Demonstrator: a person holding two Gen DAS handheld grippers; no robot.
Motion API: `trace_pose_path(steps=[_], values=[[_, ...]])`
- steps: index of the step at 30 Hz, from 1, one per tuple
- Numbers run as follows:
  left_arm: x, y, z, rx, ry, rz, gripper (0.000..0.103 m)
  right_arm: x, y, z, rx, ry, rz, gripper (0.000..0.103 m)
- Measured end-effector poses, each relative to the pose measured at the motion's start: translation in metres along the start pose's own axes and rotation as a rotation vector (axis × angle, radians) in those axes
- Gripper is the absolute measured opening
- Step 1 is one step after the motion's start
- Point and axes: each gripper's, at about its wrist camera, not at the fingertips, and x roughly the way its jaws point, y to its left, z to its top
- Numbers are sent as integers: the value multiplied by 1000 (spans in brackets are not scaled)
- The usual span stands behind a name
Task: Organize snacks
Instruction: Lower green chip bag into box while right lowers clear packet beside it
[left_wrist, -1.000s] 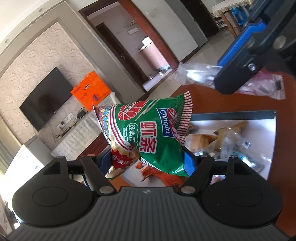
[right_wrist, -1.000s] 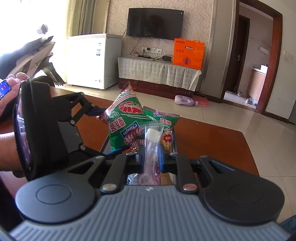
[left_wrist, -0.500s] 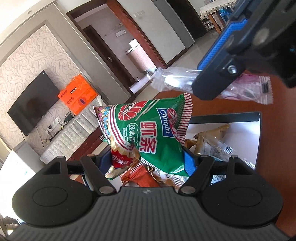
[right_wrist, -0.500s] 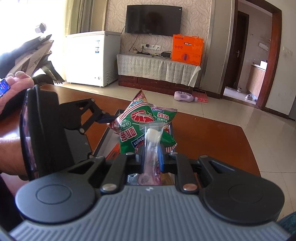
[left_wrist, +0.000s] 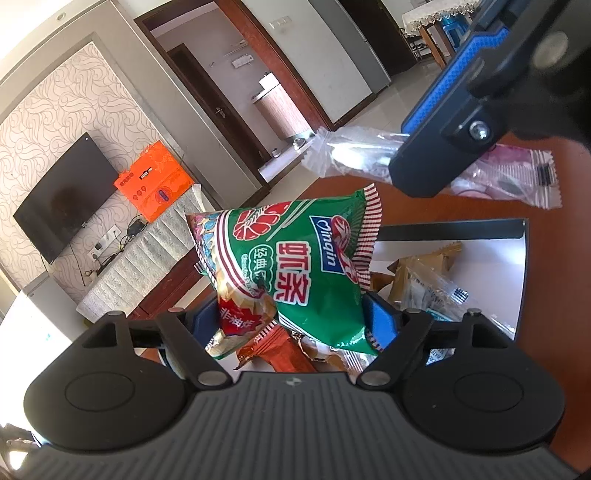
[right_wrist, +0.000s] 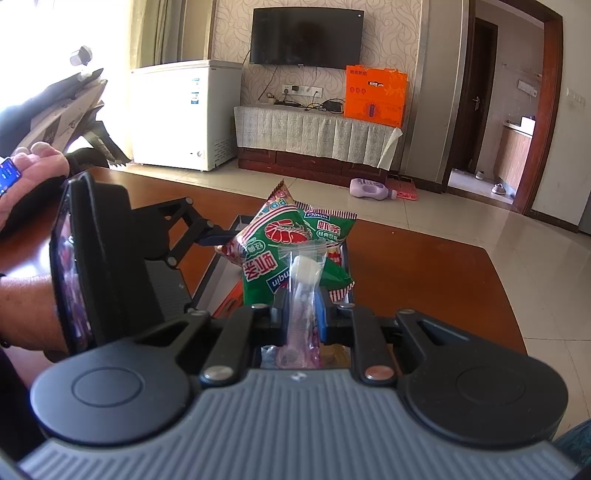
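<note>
A green shrimp-cracker bag (left_wrist: 295, 269) stands upright between the blue pads of my left gripper (left_wrist: 291, 317). The jaws are opening, but both pads still touch the bag. It hangs over a black-rimmed white tray (left_wrist: 461, 225) on the brown table. In the right wrist view the same bag (right_wrist: 291, 243) shows above the tray (right_wrist: 207, 273), with one left finger (right_wrist: 208, 236) reaching it from the left. My right gripper (right_wrist: 301, 306) is shut on a clear plastic packet (right_wrist: 303, 277) with white and purple contents. That packet (left_wrist: 351, 155) hovers just beyond the tray's far rim.
Several wrapped snacks (left_wrist: 424, 280) and an orange packet (left_wrist: 273, 350) lie in the tray. A person's hand (right_wrist: 40, 166) holds a phone at far left. Bare brown table (right_wrist: 424, 280) stretches right of the tray. A freezer, TV cabinet and orange box stand across the room.
The green bag has shifted a little right and lower over the tray in the right wrist view. The left pads stand slightly wider. The right gripper has stayed put.
</note>
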Motion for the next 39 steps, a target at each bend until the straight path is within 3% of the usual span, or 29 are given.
trace_pose_path(steps=[19, 32, 39], values=[[-14, -2, -12, 46, -44, -1, 99, 6, -2, -4, 2, 20, 5, 18], [-35, 18, -18, -4, -71, 37, 99, 17, 0, -6, 28, 58, 33, 18], [-38, 18, -23, 47, -56, 37, 99, 28, 16, -3, -16, 78, 53, 18]])
